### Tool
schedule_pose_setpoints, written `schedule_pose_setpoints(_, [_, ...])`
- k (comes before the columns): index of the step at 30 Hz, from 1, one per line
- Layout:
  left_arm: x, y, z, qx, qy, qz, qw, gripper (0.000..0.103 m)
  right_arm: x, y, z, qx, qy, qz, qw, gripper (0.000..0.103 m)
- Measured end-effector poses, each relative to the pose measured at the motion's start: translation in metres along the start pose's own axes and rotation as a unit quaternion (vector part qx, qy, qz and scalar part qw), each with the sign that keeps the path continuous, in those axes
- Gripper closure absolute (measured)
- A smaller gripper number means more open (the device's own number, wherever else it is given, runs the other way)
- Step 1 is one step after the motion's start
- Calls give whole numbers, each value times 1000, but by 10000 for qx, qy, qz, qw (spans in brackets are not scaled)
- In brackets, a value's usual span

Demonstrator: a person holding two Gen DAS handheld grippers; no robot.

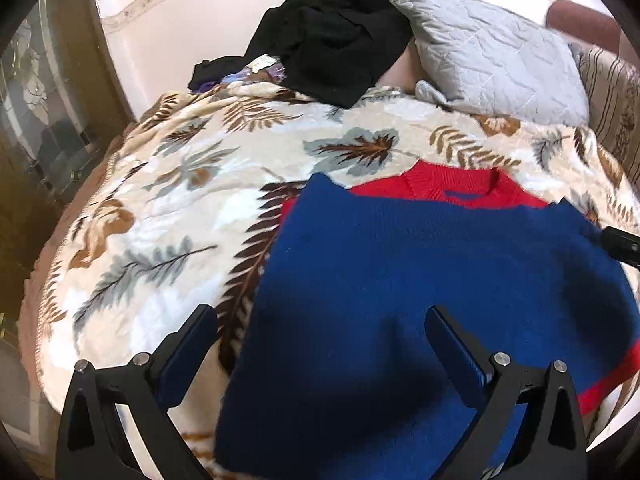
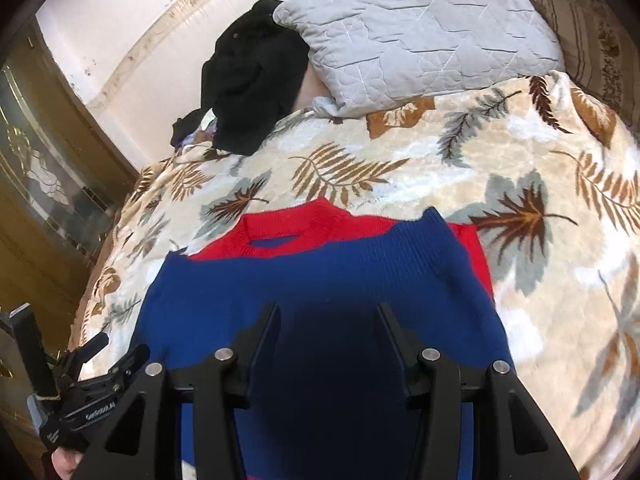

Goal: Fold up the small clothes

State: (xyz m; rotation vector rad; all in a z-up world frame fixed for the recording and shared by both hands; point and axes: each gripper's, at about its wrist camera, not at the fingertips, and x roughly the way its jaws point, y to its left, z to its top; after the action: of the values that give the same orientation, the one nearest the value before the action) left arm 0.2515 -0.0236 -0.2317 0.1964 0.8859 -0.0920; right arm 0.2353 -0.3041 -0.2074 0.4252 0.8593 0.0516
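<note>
Both my grippers, left (image 1: 320, 322) and right (image 2: 327, 312), hang spread over a blue-and-red knitted sweater (image 1: 400, 272). Neither pinches it. It lies on a leaf-patterned fleece blanket (image 1: 168, 208).

A leaf-patterned blanket (image 1: 192, 184) is spread over the bed. A grey quilted pillow (image 1: 492, 56) is propped at its far edge, against the pale wall (image 1: 168, 52). Just beside the pillow, a heap of black cloth (image 1: 332, 36) is piled. A striped, flowered cushion (image 2: 592, 40) is seen at the far right. A gold-framed glass door (image 2: 44, 184) is seen at the left.
</note>
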Motion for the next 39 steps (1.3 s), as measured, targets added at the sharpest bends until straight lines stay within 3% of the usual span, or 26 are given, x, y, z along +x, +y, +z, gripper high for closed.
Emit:
schedule_pose_setpoints(5, [5,-1,-17,108,220,246,9994,0,9,0,-16,-81,345,-175,9992,50])
schedule_pose_setpoints(8, [28,-4,-22,214,691,283,9970,0,28,-9,-24,-32,789,-335,9963,50])
schedule_pose_setpoints(18, [29,-1,-23,88,605,154,9980,0,2,-6,-21,-77,342,-225,9991,50])
schedule_pose_setpoints(22, [31,6,-26,-181,651,-27,9977,0,-10,-7,-19,2,186,-210,9996,50])
schedule_pose_setpoints(25, [32,10,-29,-337,686,-161,9969,0,-8,-13,-22,104,299,-293,9991,50])
schedule_pose_setpoints(29, [32,9,-32,-393,707,-190,9965,0,12,-14,-32,62,808,-493,9955,50])
schedule_pose_setpoints(33, [30,8,-36,-435,714,-179,9963,0,15,-7,-36,-240,805,-561,9949,40])
schedule_pose_setpoints(39, [26,16,-34,-429,869,-448,9943,0,13,-7,-38,-230,713,-533,9958,40])
